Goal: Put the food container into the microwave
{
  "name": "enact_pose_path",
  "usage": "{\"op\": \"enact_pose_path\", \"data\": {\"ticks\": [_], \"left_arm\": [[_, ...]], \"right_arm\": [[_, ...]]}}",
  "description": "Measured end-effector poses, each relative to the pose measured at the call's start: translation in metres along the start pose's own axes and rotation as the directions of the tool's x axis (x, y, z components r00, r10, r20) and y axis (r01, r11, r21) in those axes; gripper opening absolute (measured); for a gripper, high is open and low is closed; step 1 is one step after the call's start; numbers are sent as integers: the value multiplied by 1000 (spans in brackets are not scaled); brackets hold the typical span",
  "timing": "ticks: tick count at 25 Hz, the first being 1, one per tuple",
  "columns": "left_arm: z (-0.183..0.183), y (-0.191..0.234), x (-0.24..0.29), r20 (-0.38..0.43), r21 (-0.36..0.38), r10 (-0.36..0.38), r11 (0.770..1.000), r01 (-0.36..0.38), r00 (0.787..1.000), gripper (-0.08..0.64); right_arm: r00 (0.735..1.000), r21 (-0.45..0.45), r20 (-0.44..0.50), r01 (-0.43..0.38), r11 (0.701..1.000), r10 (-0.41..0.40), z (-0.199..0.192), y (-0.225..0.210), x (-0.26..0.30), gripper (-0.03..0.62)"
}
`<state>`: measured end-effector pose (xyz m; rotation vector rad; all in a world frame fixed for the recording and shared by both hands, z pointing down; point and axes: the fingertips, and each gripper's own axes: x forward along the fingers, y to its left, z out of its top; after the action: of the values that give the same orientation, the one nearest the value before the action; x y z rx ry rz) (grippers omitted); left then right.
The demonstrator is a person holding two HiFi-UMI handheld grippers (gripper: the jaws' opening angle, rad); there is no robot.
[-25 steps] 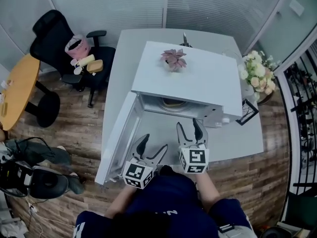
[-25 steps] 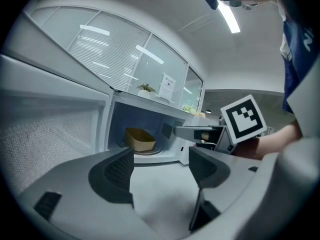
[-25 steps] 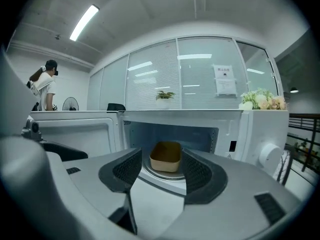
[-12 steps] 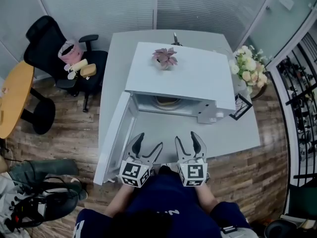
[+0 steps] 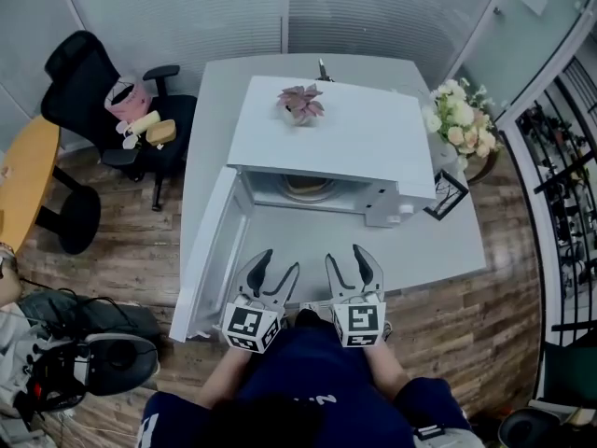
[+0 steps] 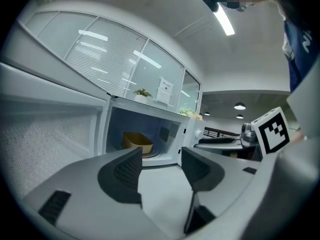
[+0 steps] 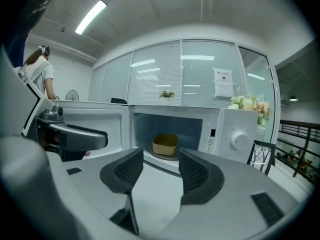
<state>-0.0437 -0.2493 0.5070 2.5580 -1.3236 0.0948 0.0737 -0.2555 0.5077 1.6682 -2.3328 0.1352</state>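
Black chair, white bouquet, pink plant

tan food container sits upright inside the open white microwave.

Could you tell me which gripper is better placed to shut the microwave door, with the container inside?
Left, most likely. The open door swings out on the microwave's left, beside the left gripper; the right gripper would have to reach across. Both grippers are open and empty.
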Motion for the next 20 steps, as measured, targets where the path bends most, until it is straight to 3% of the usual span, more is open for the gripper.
{"op": "enact_pose_path", "data": {"ticks": [5,6,7,14,20], "left_arm": [[2,0,-5,15,29,65,997,-66,998,61],[2,2,-6,15,30,81,996,-82,997,8],[1,3,-7,11,29,86,996,-87,996,3],[-1,-9,-9,-8,32,26,999,-26,1000,3],[-6,-18,-8,-27,35,-8,999,9,1000,3]], "right_arm": [[999,37,40,14,999,-15,6,-3,-10,9],[999,46,42,6,999,-8,5,-2,-11,9],[999,56,47,-4,998,1,5,-1,-12,9],[996,58,68,-65,996,61,8,7,-14,11],[996,96,73,-51,994,45,6,4,-17,9]]}}
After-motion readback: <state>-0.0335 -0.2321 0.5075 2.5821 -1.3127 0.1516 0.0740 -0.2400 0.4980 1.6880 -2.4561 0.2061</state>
